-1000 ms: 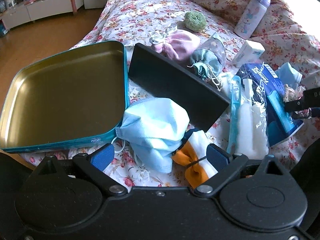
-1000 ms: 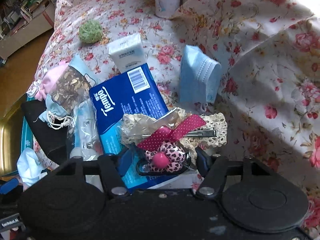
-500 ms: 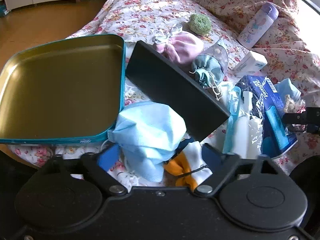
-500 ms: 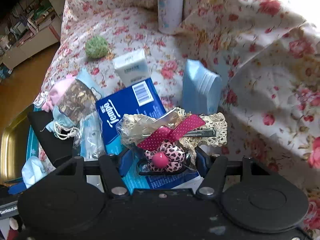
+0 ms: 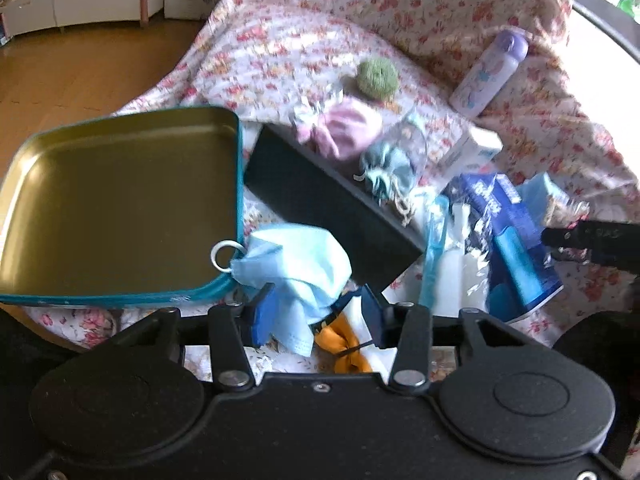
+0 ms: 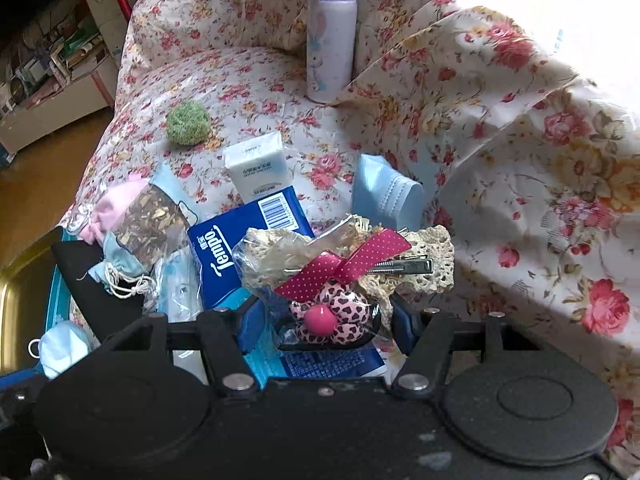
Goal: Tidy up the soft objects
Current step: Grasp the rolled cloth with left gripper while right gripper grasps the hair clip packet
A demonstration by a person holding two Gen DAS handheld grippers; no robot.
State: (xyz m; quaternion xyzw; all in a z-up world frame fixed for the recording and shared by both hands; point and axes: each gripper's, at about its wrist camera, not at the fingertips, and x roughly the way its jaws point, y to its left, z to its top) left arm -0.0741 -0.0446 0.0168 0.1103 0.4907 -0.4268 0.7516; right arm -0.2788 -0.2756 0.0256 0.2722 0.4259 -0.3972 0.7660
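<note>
Left tool (image 5: 316,316) just squeezed in, now pinching the crumpled light-blue paper face mask (image 5: 294,260), right at its tips. Best to keep the squeeze soft but firm, lift slowly, then swing left to the shiny gold tin tray with the teal rim (image 5: 237,168). Right tool (image 6: 324,322) part-way shut around the pink leopard-print hair bow (image 6: 334,312); grip not clear.

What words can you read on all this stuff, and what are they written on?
"Tempo": white letters on the blue tissue pack, read in the right wrist view.
A barcode on the same pack; its digits are too small to read.
Small print on the white tissue packet: too blurred to read.
Print on the pack's lower face, by the right hand-held gripper: too small to read.
Nothing else legible.
</note>
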